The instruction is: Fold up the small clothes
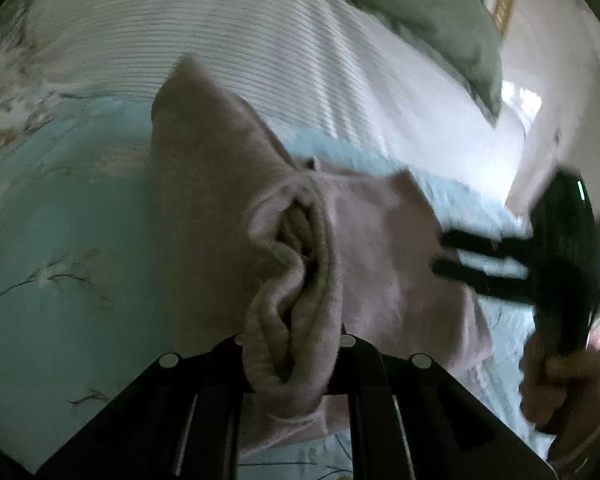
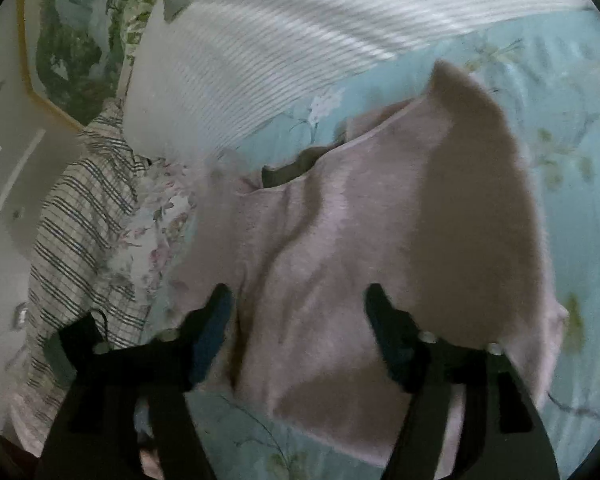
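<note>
A small pale pink fleece garment [image 1: 220, 208] lies partly lifted over a light blue floral bedsheet [image 1: 60, 240]. My left gripper [image 1: 292, 344] is shut on a bunched fold of the garment and holds it raised. In the right wrist view the garment [image 2: 340, 248] spreads wide, one part folded over on the right. My right gripper [image 2: 296, 296] is open, its fingers straddling the garment's near edge. It also shows in the left wrist view [image 1: 440, 256], with its fingers apart at the garment's right edge, held by a hand.
A white ribbed blanket [image 1: 220, 32] covers the far part of the bed, with a green pillow [image 1: 440, 20] beyond. A striped plaid cloth [image 2: 84, 216] and a floral fabric [image 2: 160, 216] lie at the left. A framed picture [image 2: 68, 40] hangs on the wall.
</note>
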A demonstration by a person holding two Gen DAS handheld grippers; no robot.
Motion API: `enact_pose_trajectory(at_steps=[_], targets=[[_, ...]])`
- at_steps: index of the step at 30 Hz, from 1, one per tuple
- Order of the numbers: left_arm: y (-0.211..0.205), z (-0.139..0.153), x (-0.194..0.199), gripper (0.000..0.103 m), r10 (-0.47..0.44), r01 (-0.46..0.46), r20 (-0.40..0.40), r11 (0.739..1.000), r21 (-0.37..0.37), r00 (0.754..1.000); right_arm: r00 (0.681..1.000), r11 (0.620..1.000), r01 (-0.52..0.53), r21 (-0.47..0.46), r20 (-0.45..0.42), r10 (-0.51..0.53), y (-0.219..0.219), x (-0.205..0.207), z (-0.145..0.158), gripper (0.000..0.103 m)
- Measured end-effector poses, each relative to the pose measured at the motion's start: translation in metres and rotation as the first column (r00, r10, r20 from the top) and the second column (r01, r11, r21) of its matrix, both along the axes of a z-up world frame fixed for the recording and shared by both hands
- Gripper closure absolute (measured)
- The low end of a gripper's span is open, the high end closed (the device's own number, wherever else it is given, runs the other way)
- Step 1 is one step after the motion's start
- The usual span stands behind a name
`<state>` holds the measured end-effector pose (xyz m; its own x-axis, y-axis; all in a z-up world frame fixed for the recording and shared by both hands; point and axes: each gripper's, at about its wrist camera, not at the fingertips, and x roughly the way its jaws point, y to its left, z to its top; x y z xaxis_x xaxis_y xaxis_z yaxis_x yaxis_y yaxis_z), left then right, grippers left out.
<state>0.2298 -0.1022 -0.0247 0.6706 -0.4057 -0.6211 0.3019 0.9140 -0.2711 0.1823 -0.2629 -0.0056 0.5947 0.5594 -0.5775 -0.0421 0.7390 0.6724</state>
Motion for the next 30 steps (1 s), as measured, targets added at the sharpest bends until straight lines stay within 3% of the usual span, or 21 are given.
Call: enact_pose_trajectory(at_steps=[5, 11, 13, 14, 15, 18, 21, 24, 27, 30], targets=[[-0.016, -0.014, -0.001, 0.095, -0.046, 0.046, -0.019, 0.999, 0.013, 0.999, 0.995, 0.994, -0.08, 0.068, -0.047, 0.083, 0.019, 0.047, -0.02, 0.028], [-0.015, -0.015, -0.001, 0.095, -0.054, 0.054, -0.017, 0.999, 0.004, 0.998, 0.982, 0.984, -0.166, 0.063, -0.084, 0.171, 0.059, 0.1, -0.036, 0.03], [-0.015, -0.016, -0.001, 0.095, -0.059, 0.059, -0.014, 0.998, 0.017, 0.998, 0.981, 0.985, -0.175, 0.017, -0.082, 0.175, 0.072, 0.117, -0.037, 0.054], [-0.014, -0.016, -0.003, 0.095, -0.06, 0.06, -0.012, 0.998, 0.025, 0.998, 0.981, 0.984, -0.177, 0.008, -0.082, 0.177, 0.076, 0.123, -0.037, 0.078], [-0.015, -0.014, -0.004, 0.095, -0.061, 0.061, -0.007, 0.997, 0.038, 0.998, 0.981, 0.984, -0.178, 0.013, -0.075, 0.179, 0.08, 0.13, -0.036, 0.086], [-0.016, -0.005, -0.007, 0.095, -0.054, 0.053, 0.014, 0.998, 0.047, 0.998, 0.985, 0.985, -0.173, 0.002, -0.018, 0.173, 0.077, 0.129, -0.015, 0.088], [-0.018, 0.011, -0.01, 0.095, -0.082, 0.082, 0.026, 0.997, -0.005, 0.996, 0.981, 0.984, -0.171, -0.044, 0.087, 0.174, 0.062, 0.108, 0.024, 0.088], [-0.04, 0.022, -0.013, 0.094, -0.14, 0.141, 0.033, 0.99, -0.03, 0.99, 0.982, 0.989, -0.126, -0.08, 0.131, 0.136, 0.03, 0.09, 0.045, 0.088], [-0.074, 0.026, -0.016, 0.094, -0.206, 0.207, 0.032, 0.977, -0.048, 0.978, 0.989, 0.988, -0.054, -0.143, 0.125, 0.072, -0.009, 0.072, 0.047, 0.088], [-0.104, 0.016, -0.014, 0.094, -0.25, 0.25, 0.009, 0.967, -0.049, 0.968, 0.998, 0.991, 0.01, -0.133, 0.069, -0.001, -0.049, 0.063, 0.024, 0.088]])
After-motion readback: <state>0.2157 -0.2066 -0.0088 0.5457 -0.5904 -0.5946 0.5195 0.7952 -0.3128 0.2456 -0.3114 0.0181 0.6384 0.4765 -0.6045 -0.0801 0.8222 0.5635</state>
